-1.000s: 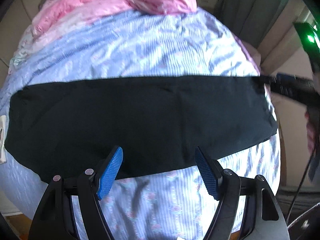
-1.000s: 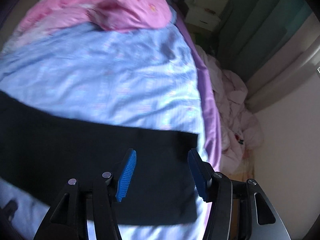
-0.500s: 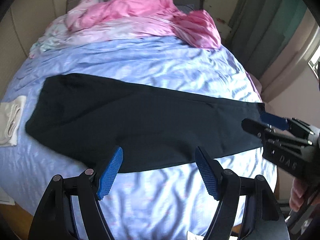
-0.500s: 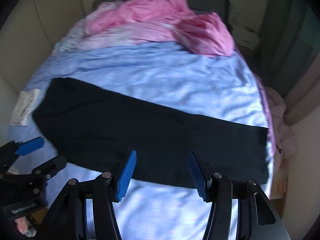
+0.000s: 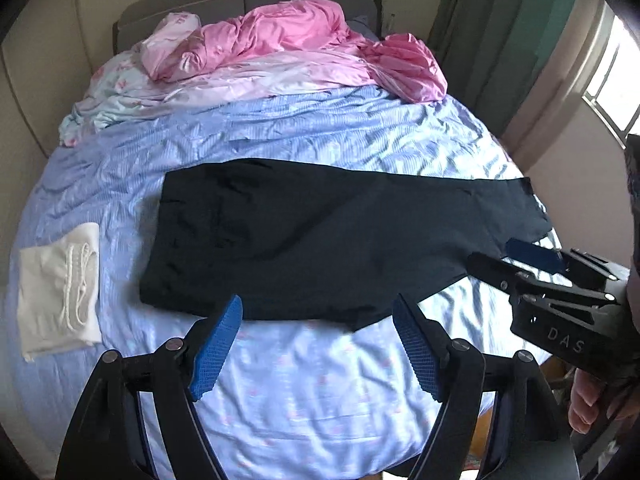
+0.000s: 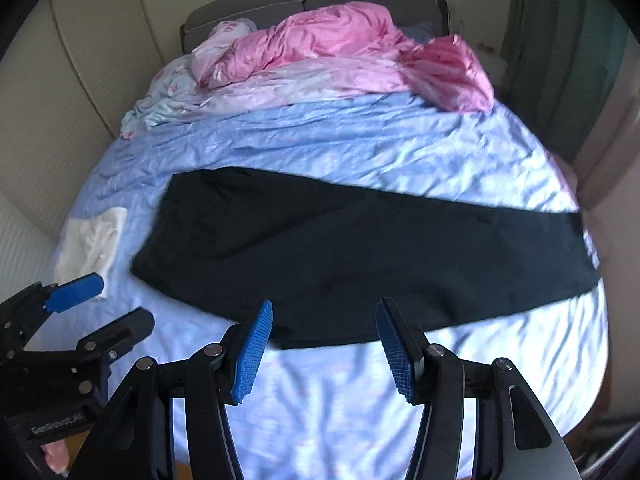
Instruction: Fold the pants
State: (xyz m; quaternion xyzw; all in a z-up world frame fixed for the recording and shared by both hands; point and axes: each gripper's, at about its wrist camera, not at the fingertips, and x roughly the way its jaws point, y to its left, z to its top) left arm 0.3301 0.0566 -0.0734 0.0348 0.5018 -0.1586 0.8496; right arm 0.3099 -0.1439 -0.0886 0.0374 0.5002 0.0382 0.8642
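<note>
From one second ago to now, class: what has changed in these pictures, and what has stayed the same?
Both grippers have drawn back and up from the bed, so the whole black pants now show, with the headboard behind. The left gripper has just opened slightly wider, with nothing between its fingers. The right gripper stays open and empty. The pants still lie flat across the blue sheet, and the pink bedding is unmoved.

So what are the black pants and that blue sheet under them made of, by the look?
Black pants: a matte woven cloth, perhaps cotton or a blend; no shine, soft creases. Blue sheet: glossy, satin-like, with bright highlights along its wrinkles.
</note>
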